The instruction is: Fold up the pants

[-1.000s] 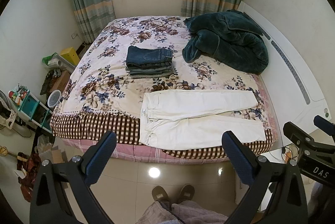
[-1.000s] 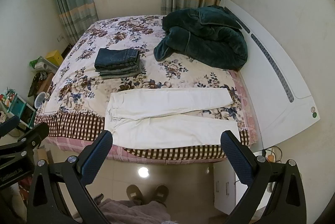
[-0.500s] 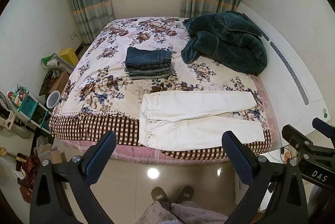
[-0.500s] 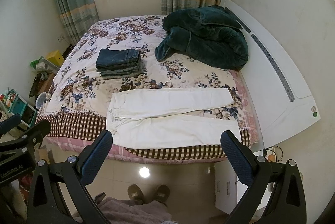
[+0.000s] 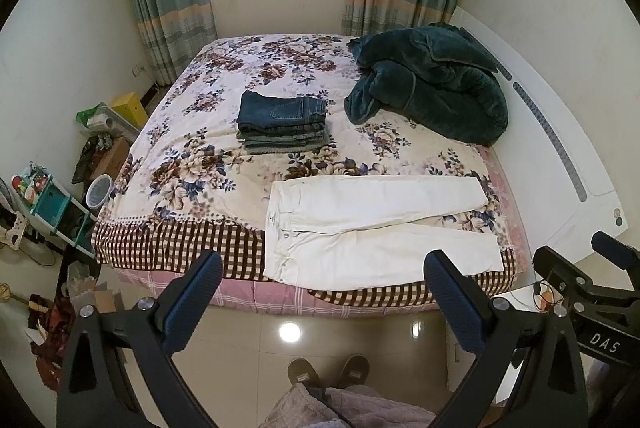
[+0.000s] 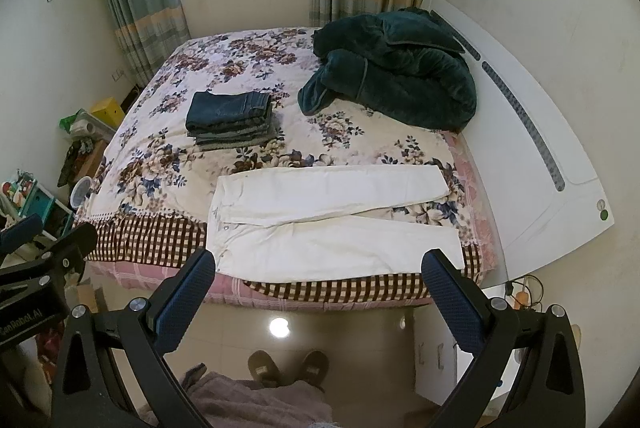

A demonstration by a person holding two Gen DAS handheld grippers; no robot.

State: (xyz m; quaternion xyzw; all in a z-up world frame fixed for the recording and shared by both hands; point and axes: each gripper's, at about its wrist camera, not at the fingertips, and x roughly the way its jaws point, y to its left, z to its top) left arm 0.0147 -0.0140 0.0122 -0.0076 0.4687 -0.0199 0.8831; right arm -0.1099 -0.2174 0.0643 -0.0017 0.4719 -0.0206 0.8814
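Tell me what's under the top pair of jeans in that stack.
Under the top jeans lie more folded jeans, dark at the top and lighter grey-blue lower down, resting on the floral bedspread. Only their edges show, so the exact count is unclear.

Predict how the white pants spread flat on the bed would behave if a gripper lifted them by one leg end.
The white pants lie flat and thin, so they would probably drape limply. The rest would likely drag across the floral bedspread instead of sliding freely. Their near edge sits at the bed's edge, so they might slip off.
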